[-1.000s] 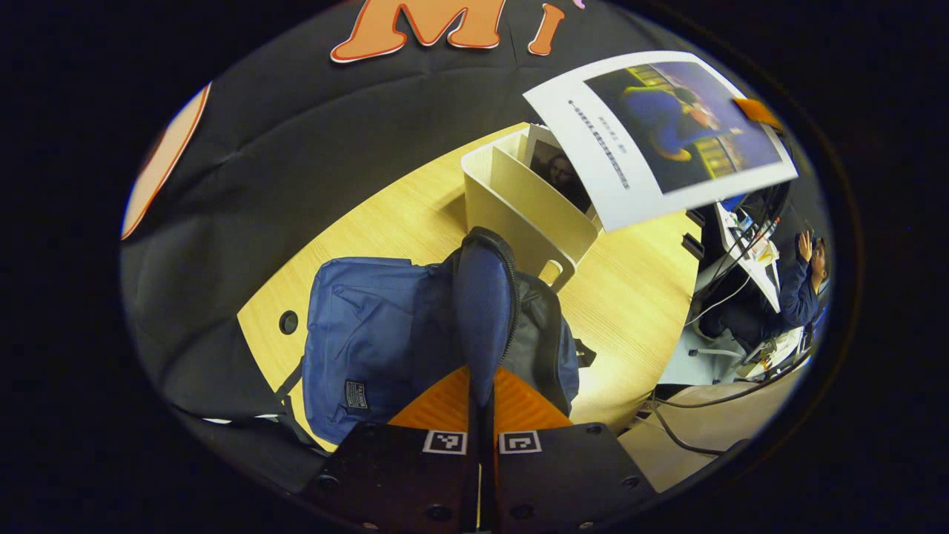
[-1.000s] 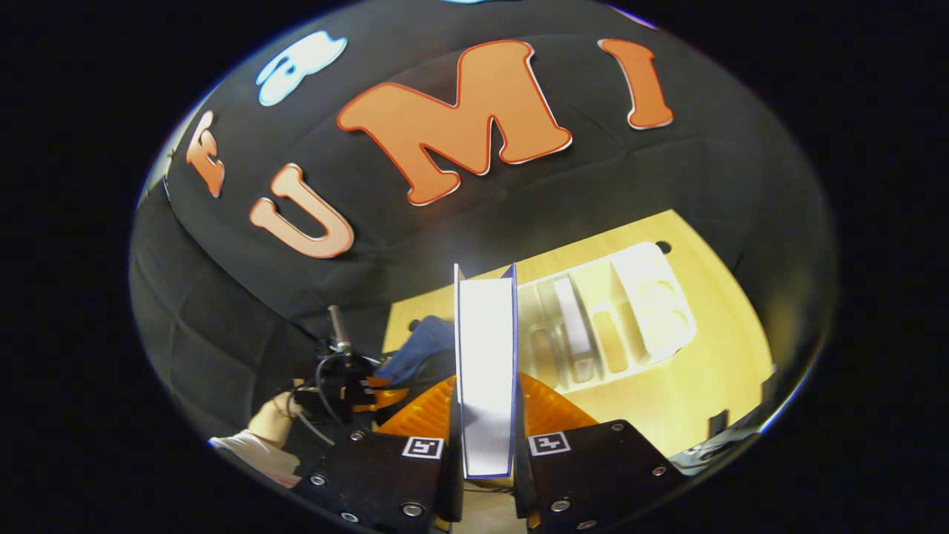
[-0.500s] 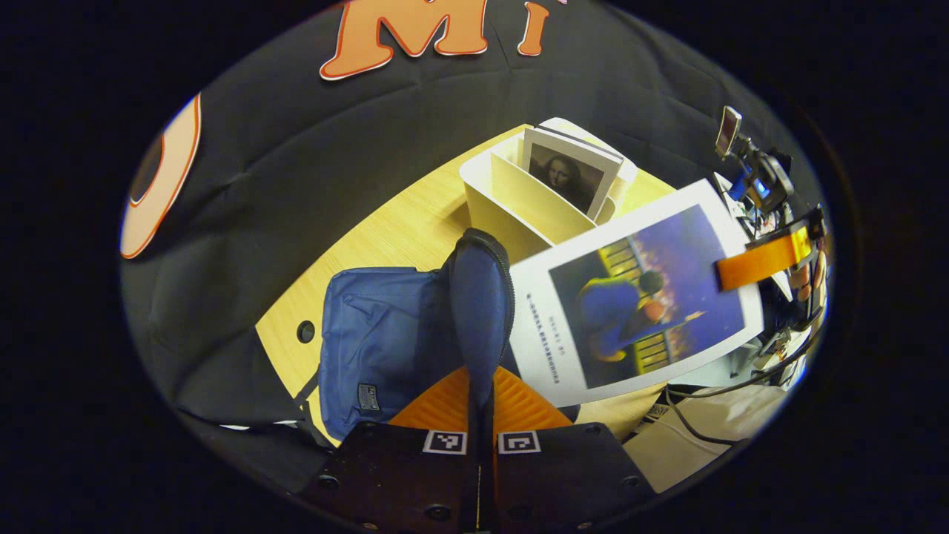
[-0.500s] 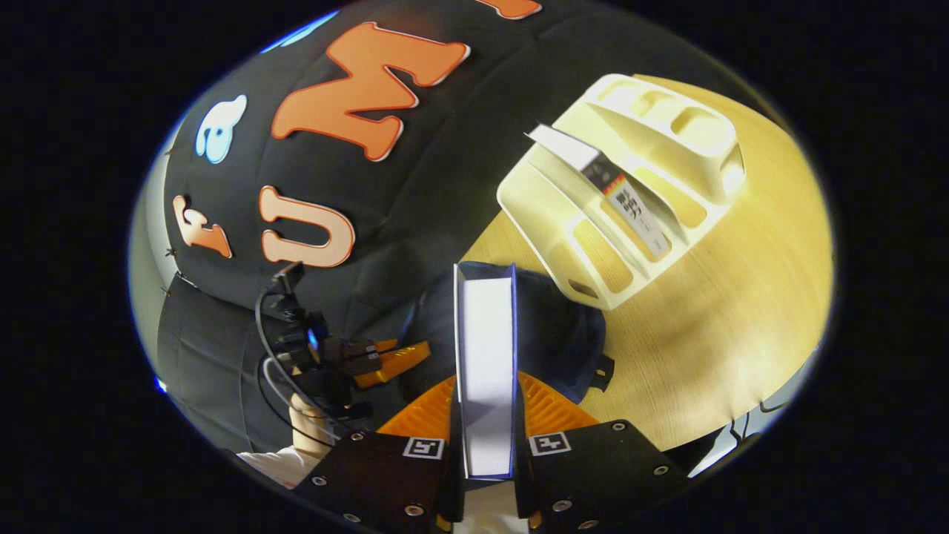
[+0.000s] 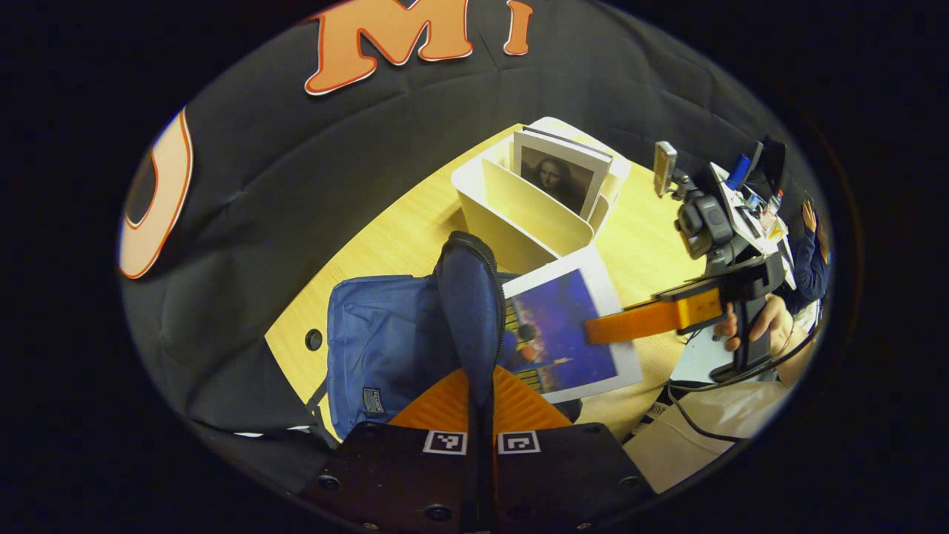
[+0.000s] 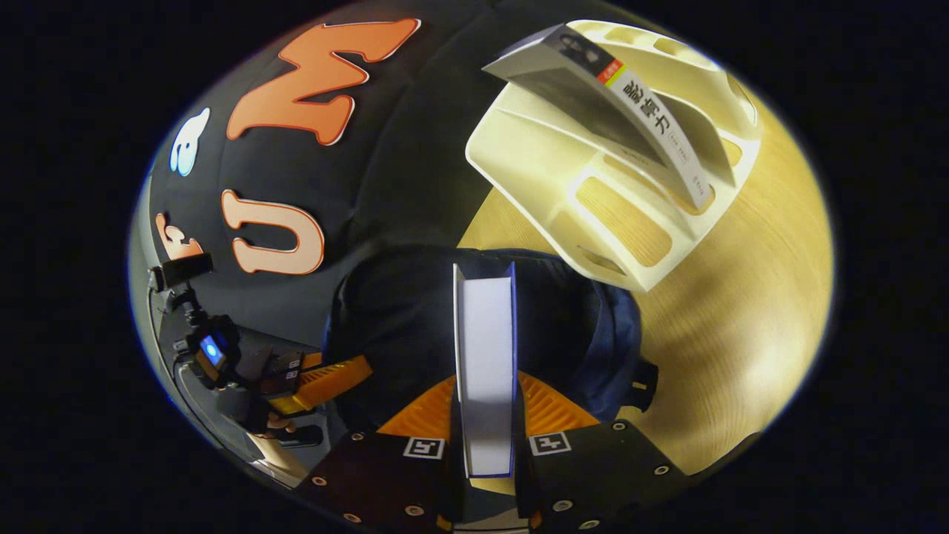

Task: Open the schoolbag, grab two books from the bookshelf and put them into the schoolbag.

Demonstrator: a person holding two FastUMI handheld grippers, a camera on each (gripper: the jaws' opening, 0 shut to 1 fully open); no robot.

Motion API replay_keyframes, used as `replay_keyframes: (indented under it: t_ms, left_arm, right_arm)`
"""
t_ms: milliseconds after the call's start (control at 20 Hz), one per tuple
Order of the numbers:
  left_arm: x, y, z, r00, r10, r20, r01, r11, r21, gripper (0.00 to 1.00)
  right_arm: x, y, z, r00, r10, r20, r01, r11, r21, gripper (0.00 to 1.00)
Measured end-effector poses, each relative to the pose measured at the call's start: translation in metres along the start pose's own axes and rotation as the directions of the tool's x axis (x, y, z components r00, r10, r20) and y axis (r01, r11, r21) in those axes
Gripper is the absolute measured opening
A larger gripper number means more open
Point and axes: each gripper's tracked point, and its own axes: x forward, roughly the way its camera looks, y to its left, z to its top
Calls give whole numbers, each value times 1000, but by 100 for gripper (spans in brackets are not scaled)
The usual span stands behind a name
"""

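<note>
Left gripper (image 5: pixel 480 404) clamps the schoolbag (image 5: pixel 385 341) rim; right gripper (image 6: pixel 485 415), clamped on the book (image 6: pixel 485 363), should steer toward twelve o'clock, spine-straight into the opening

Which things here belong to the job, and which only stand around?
Belong to the job:
- blue schoolbag, its flap held up by the left gripper
- book in the right gripper, over the bag's mouth
- second book in the white bookshelf

Only around:
- wooden table
- person in the background
</note>
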Motion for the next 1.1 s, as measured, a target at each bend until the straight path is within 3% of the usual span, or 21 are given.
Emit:
replay_keyframes:
  t_ms: [50, 100, 150, 200, 400, 550, 650, 700, 750, 800, 850, 1100]
  left_arm:
    - [-5, 1, -6, 1000, 0, 0, 0, 1000, 8, 1]
    - [-6, -1, -5, 1000, -4, 0, 4, 1000, 11, 8]
    - [-6, -3, -5, 1000, -9, 1, 9, 1000, 13, 8]
    - [-8, -4, -5, 1000, -11, 3, 11, 1000, 15, 1]
    - [-5, -12, 7, 1000, -21, 10, 21, 1000, 19, 1]
    - [-1, -9, 5, 1000, -21, 5, 21, 1000, 16, 1]
    - [0, -5, 4, 1000, -19, 0, 19, 1000, 2, 1]
    - [0, -2, 3, 1000, -16, 1, 16, 1000, -2, 1]
    - [0, -1, 4, 1000, -18, 2, 18, 1000, -6, 8]
    - [1, -2, 4, 1000, -20, 3, 20, 1000, -10, 1]
    - [2, -2, 4, 1000, -20, 3, 20, 1000, -9, 1]
    - [6, -2, 3, 1000, -27, -3, 27, 1000, -5, 1]
  right_arm:
    - [11, 2, -2, 1000, -4, 3, 4, 1000, 5, 27]
    - [22, 4, -1, 1000, -9, 13, 9, 1000, 9, 27]
    - [30, 6, 0, 1000, -14, 22, 14, 1000, 14, 27]
    - [38, 7, 0, 999, -22, 30, 21, 1000, 19, 27]
    - [67, 12, -6, 998, -56, 27, 56, 998, 6, 27]
    - [79, 12, -16, 997, -72, -35, 73, 997, 29, 27]
    - [78, 3, -13, 990, -138, -39, 139, 990, 14, 37]
    - [71, -5, -9, 984, -178, -31, 178, 984, -1, 27]
    - [66, -11, -7, 978, -205, -36, 205, 979, -2, 50]
    - [60, -14, -7, 975, -216, -48, 217, 976, 5, 73]
    - [55, -11, -8, 978, -201, -60, 202, 979, 10, 97]
    - [24, 5, -6, 981, -183, -60, 181, 983, -28, 97]
